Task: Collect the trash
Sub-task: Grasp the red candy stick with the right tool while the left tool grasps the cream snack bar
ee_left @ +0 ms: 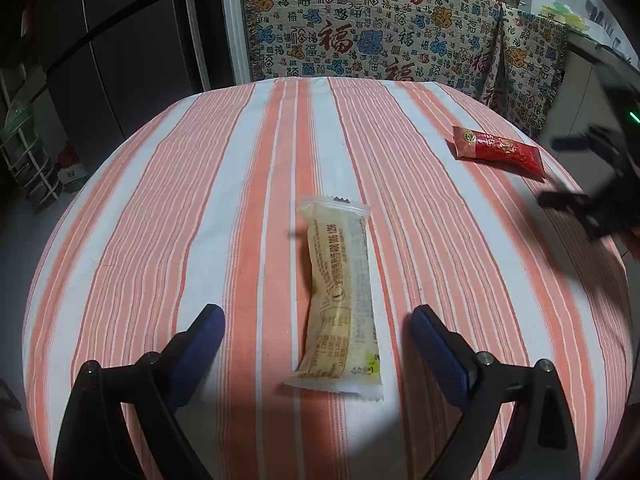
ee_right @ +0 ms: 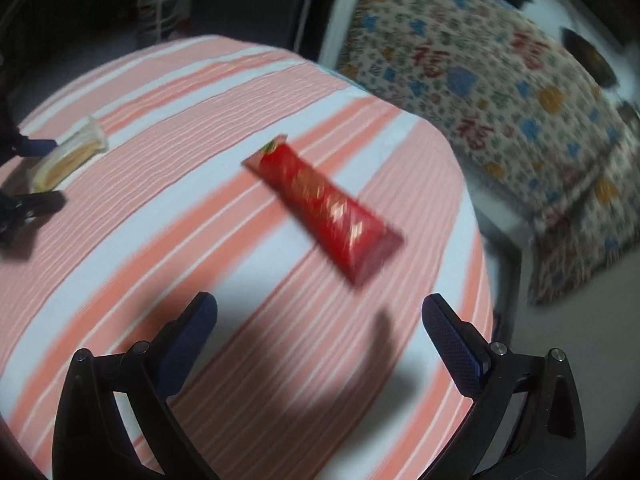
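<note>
Left tool (ee_left: 316, 320) open over yellow wrapper (ee_left: 340, 300), right tool (ee_right: 320, 312) open nr red wrapper (ee_right: 324, 208), striped cloth (ee_left: 160, 200)

Pale yellow wrapper (ee_left: 340, 296) flat mid-cloth, red wrapper (ee_left: 498, 151) flat, well apart

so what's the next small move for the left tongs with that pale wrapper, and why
Probably ease the left tongs forward and down, then close on the pale wrapper. The jaws are open, the wrapper lies flat on the striped cloth between the fingers, untouched. The right tongs, also open, face the red wrapper, so each has its own piece.
</note>
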A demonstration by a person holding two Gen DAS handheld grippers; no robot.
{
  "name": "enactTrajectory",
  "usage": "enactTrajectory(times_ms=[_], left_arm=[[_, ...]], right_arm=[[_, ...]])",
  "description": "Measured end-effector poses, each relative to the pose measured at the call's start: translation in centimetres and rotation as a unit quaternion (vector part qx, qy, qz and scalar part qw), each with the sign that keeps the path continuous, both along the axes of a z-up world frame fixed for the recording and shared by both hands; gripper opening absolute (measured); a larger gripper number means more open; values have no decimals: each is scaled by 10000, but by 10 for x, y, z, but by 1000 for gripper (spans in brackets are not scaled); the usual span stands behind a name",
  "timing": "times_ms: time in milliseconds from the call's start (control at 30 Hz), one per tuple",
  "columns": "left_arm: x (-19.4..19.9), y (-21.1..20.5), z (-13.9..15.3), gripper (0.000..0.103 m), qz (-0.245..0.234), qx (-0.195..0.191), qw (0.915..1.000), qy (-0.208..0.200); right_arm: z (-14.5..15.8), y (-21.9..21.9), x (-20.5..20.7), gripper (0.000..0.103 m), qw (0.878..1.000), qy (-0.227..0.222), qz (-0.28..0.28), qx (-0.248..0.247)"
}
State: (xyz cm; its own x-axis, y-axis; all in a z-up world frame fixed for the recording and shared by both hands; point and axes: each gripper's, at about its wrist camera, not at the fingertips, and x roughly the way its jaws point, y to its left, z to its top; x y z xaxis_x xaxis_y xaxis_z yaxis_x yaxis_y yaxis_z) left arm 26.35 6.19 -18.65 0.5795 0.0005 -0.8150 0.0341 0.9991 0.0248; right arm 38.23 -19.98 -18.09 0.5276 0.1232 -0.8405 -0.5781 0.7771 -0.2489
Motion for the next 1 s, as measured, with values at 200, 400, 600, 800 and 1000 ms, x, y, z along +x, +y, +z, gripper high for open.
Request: enactTrajectory(times_ms=[200,400,600,800,1000], left_arm=[[0,-1,0,97,8,4,10000,0],[-1,-1,1,97,15,7,10000,-1],[-1,-1,1,97,21,11,10000,0],[-8,3,5,96,-269,-170,9995,51],[-27,29,22,96,-628,-1054,9924,129]], right_arm=[[-19,12,55,98,9976,632,-77,258],[-8,-3,30,24,9883,1244,-580,662],[-5,-8,-55,24,9641,1681,-1452,1457],[0,-10,-101,33,9377,2069,-1637,2260],[22,-25,-100,60,9455,1913,-1654,2052]])
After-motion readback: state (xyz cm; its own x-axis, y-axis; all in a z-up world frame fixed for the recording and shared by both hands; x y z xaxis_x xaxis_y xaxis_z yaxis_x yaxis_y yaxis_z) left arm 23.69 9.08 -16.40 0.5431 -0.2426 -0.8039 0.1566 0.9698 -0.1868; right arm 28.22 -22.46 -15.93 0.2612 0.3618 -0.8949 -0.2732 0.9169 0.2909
